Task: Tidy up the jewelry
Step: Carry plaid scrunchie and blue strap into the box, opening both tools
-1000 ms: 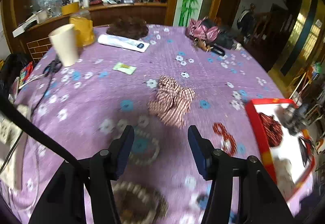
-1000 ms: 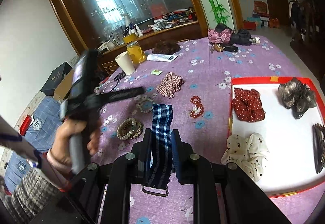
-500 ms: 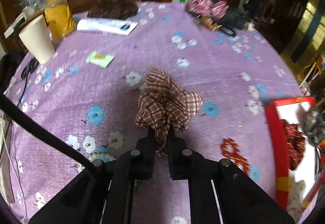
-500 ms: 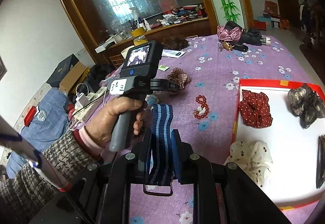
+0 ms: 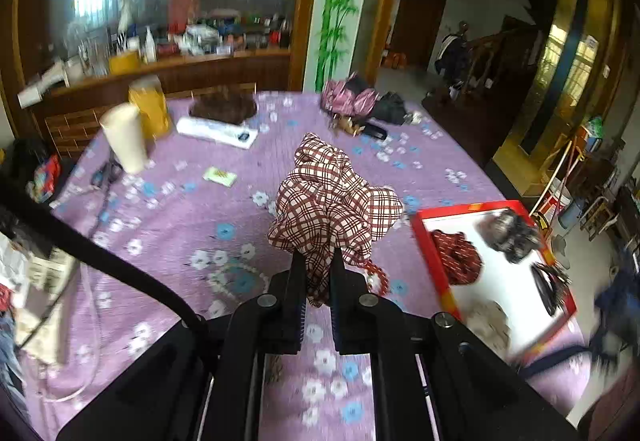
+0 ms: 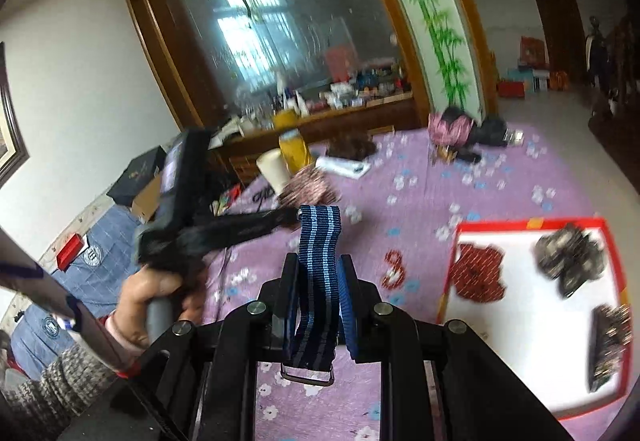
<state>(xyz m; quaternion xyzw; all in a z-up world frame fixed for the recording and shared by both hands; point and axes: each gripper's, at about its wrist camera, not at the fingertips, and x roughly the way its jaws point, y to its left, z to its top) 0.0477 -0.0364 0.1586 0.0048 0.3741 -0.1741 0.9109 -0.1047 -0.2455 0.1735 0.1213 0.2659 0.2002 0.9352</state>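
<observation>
Left gripper (image 5: pixel 318 261): clamped on the plaid scrunchie (image 5: pixel 334 207) — fabric bunched above the fingertips, clear of the purple tablecloth (image 5: pixel 200 209).
Right gripper (image 6: pixel 320 273): closed on a blue striped strap (image 6: pixel 318 265), its looped end standing past the fingertips, metal buckle hanging behind them.
Red-rimmed tray (image 5: pixel 426 245): right of the left fingers, holding a red dotted scrunchie (image 5: pixel 456 257) and a dark scrunchie (image 5: pixel 508 233).
Red bead bracelet (image 6: pixel 394 267): just right of the right fingers — between them and the tray.

Beside the red tray (image 6: pixel 528 223), we see its contents smeared by motion blur, its right corner cut off at the frame edge; the left gripper (image 6: pixel 294 217) is a dark streak.
</observation>
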